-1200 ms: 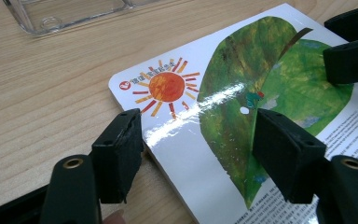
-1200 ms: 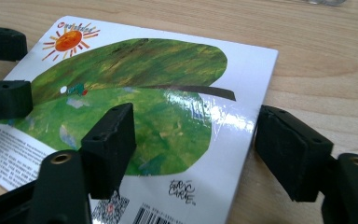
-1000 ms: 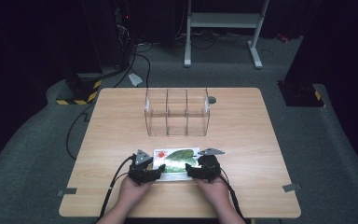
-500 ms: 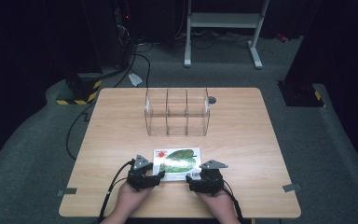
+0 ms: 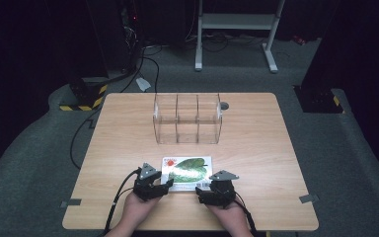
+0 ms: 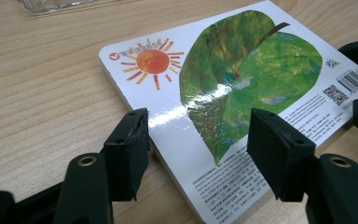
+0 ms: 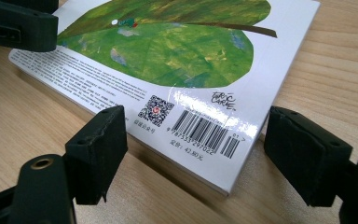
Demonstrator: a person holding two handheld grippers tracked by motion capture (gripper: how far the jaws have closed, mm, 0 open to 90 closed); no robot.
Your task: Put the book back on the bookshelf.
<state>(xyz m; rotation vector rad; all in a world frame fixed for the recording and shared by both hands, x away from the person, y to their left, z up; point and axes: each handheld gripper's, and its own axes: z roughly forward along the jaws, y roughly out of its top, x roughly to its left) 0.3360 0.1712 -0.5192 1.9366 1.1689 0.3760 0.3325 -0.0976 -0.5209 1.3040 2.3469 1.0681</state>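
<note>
Glossy book (image 5: 187, 172), green leaf cover

Light falls from overhead onto the counter (image 5: 256, 148), which stands bright and evenly lit while the room beyond it sinks into near black. In the high view the picture is soft and a little grainy, and the clear organizer (image 5: 187, 118) shows only faint pale edges. Shadows under things are short and weak. Up close, the glossy book cover (image 6: 242, 79) throws back white glare: a patchy streak across the green leaf in the left gripper view, and a bright smear above the barcode (image 7: 205, 133) in the right gripper view. The nearest black jaws look slightly soft at the bottom edge.
</note>
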